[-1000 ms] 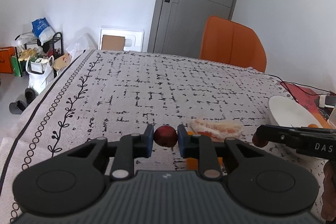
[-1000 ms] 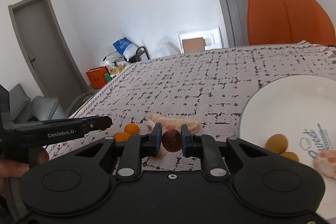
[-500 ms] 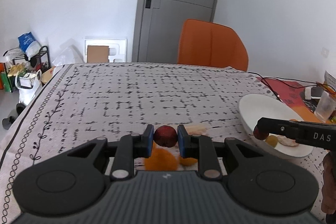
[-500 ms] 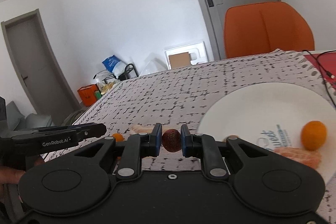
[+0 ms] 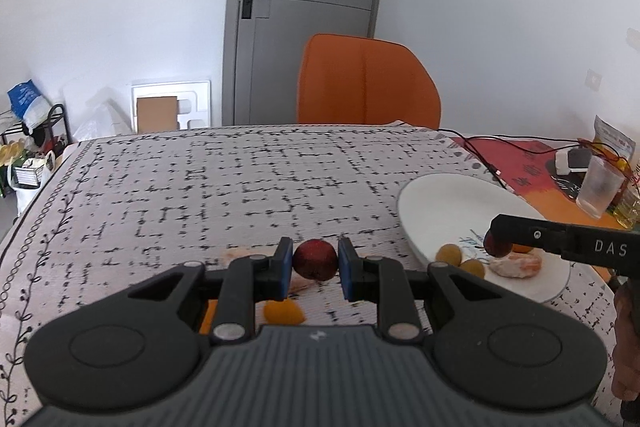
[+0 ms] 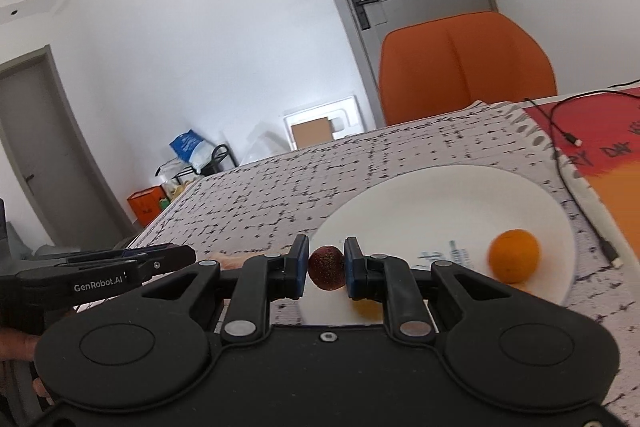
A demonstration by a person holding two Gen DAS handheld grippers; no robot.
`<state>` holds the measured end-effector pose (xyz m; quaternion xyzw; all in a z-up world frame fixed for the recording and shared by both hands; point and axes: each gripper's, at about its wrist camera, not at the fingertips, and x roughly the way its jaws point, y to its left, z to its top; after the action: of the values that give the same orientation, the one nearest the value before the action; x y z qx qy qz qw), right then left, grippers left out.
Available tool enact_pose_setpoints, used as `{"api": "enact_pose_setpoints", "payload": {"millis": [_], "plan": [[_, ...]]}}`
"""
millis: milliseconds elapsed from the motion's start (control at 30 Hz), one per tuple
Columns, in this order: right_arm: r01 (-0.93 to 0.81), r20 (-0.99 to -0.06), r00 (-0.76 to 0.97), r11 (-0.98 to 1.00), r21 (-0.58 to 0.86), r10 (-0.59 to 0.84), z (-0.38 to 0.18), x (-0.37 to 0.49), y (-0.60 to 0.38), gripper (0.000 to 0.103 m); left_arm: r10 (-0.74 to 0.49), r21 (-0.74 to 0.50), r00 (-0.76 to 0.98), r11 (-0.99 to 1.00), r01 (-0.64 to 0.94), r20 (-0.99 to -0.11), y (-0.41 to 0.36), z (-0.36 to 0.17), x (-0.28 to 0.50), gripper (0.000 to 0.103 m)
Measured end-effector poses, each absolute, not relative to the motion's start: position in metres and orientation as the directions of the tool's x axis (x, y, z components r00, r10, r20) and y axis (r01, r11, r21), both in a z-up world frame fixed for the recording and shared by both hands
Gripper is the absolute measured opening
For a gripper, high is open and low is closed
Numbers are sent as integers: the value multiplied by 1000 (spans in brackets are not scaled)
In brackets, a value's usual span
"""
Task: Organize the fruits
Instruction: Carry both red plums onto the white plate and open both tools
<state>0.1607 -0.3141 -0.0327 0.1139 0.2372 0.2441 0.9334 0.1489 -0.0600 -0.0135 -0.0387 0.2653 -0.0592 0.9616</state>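
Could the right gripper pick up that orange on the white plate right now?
Probably not yet: the right gripper is already shut on a dark red fruit. The orange lies uncovered on the white plate, so dropping the fruit frees it.

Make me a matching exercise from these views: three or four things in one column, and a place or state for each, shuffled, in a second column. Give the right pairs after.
Things
1. red fruit
2. whole orange
3. orange chair
4. clear cup

Places or states
A. behind the far edge of the table
B. lying on the white plate
C. clamped in the left gripper
D. standing on the table to the right of the plate

Pairs: 1-C, 2-B, 3-A, 4-D
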Motion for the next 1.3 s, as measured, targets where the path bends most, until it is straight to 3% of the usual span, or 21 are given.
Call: {"api": "enact_pose_setpoints", "payload": {"millis": [733, 867, 1300], "plan": [[-311, -379, 802, 866, 392, 461, -50, 176, -372, 17, -193, -52, 831, 979, 195, -521, -124, -18, 177, 23], [-306, -370, 807, 861, 405, 461, -54, 179, -375, 36, -201, -48, 827, 977, 207, -526, -131, -19, 184, 23], [-266, -370, 817, 858, 439, 443, -58, 177, -396, 36, -257, -48, 815, 961, 273, -519, -154, -19, 197, 23]]}}
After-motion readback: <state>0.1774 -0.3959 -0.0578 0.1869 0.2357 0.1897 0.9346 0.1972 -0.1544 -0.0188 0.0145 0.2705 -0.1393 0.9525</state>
